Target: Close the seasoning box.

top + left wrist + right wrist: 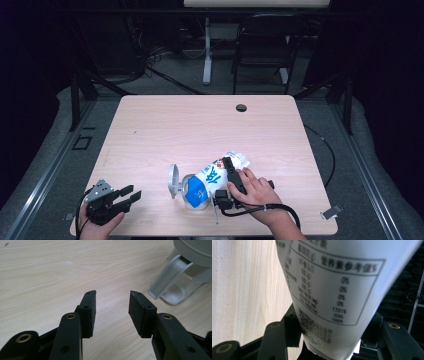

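A white printed pouch [216, 175] with a blue lower end lies tilted across the front of the table [200, 125]. My right gripper [228, 165] is shut on it, and a hand holds the gripper from the right. In the right gripper view the pouch's back label [337, 290] sits between the two jaws. The blue end rests at a clear plastic container [190, 197] whose grey lid [173, 180] stands swung open. My left gripper [134, 194] is open and empty at the front left corner. In its own view it [112, 296] points towards the container [180, 282], a short way off.
A round cable hole [241, 107] sits near the table's far edge. Behind the table are a black chair [262, 50] and a white desk leg [207, 50]. A cable [280, 207] trails from the right gripper along the front edge.
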